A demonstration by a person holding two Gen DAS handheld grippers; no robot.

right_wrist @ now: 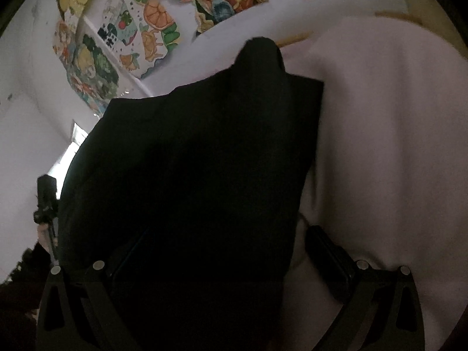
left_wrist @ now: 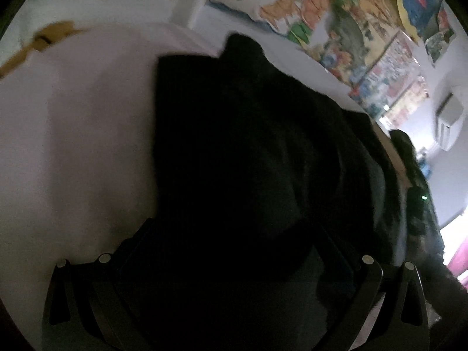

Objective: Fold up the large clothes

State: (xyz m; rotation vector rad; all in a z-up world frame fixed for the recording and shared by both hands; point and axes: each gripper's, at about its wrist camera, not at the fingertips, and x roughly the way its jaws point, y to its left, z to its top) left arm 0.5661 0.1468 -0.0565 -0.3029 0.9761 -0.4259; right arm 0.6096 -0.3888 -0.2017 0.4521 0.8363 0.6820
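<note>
While both claws spread wide, a black garment (left_wrist: 248,146) lies between their fingers on the white-covered surface (left_wrist: 73,146).

Left gripper (left_wrist: 234,251) and right gripper (right_wrist: 222,245) each straddle dark cloth; whether either pinches it cannot be told. Colourful posters (left_wrist: 336,20) line the wall behind.

Each view is taken from just behind its claw, very near a black garment (left_wrist: 248,161) on a pale sheet (left_wrist: 73,146). Both are tilted forward toward a wall of colourful posters (right_wrist: 158,38); garment, sheet and posters are shared.
</note>
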